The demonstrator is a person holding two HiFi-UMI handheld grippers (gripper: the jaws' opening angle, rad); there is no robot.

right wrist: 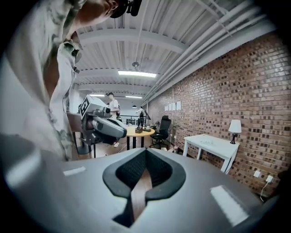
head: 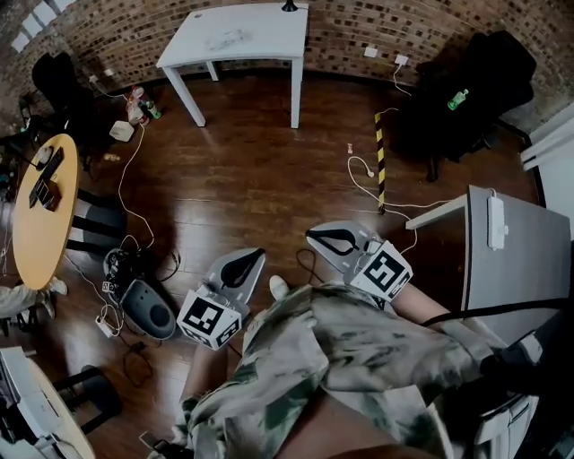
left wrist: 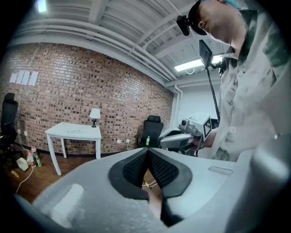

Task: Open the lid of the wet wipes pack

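Two tongs hang close in front of the person's camouflage shirt (head: 359, 350), above the dark wooden floor (head: 251, 179). The left tongs (left wrist: 147, 151) are closed, their pads meeting at the tips with nothing between them. The right tongs (right wrist: 145, 152) are likewise closed and empty. Both point toward a white desk (head: 238, 36) by the brick wall (head: 404, 27). A grey desk (head: 520, 269) stands to the right. No view shows the wet wipes pack.
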